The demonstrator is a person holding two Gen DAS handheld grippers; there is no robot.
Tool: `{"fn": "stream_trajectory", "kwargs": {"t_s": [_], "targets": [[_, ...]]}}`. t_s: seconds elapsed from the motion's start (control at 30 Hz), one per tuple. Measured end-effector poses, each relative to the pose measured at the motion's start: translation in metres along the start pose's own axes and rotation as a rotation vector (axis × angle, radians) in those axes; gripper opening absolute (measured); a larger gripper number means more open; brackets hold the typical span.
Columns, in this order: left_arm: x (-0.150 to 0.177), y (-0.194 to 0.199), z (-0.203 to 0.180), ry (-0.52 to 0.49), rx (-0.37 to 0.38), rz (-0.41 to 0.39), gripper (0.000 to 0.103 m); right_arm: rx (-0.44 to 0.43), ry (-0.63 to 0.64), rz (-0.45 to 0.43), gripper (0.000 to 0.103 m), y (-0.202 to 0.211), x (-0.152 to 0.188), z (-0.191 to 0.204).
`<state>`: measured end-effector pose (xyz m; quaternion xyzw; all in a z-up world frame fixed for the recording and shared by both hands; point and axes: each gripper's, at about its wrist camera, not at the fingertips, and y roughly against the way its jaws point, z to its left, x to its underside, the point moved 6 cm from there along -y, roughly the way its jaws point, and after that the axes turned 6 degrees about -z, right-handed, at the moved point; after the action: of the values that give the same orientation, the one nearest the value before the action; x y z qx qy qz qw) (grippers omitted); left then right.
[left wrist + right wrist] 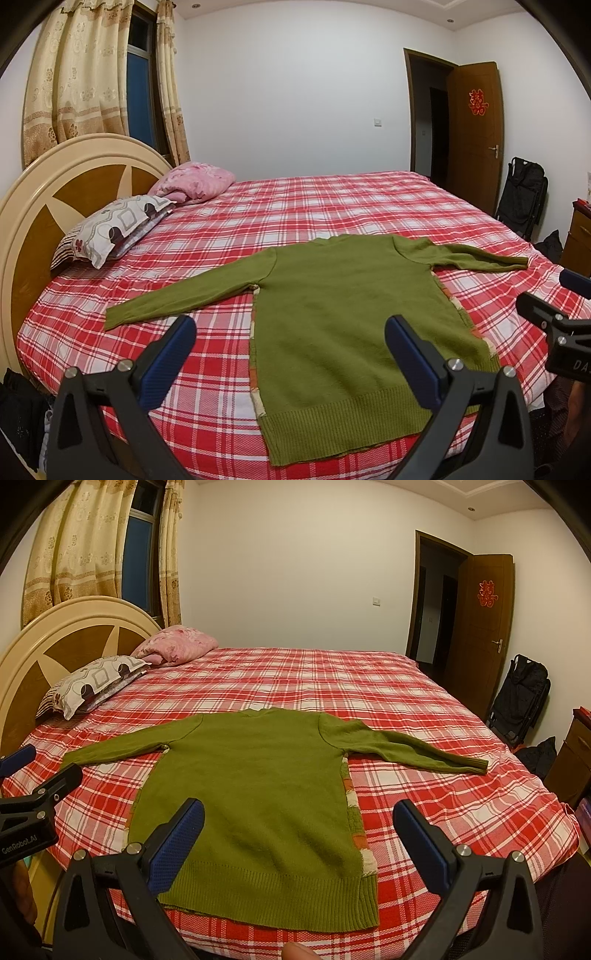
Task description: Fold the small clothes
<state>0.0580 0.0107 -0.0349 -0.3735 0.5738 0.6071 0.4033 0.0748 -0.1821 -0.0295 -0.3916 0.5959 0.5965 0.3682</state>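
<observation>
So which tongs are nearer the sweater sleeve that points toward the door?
Right. The right tongs hover over the green sweater's hem on that sleeve's side; the left tongs hover farther off.

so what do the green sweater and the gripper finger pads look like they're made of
Green sweater: knitted yarn, probably wool or acrylic, matte and slightly fuzzy, with a ribbed hem. Finger pads: blue, seemingly rubber or soft plastic, judging by the fine dotted grip texture, on black, hard-looking arms.

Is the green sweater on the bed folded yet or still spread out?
Spread out. The green sweater lies flat on the plaid bed sheet, both sleeves stretched sideways, hem unfolded.
</observation>
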Motion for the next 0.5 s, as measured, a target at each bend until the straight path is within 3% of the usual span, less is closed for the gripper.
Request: {"fn": "stream_trajectory", "kwargs": {"t_s": [0.5], "targets": [[0.0046,-0.0066,0.0023,0.001,-0.003,0.016,0.103,-0.015,0.003,0.018,0.102,-0.0066,0.0058,0.0021]]}}
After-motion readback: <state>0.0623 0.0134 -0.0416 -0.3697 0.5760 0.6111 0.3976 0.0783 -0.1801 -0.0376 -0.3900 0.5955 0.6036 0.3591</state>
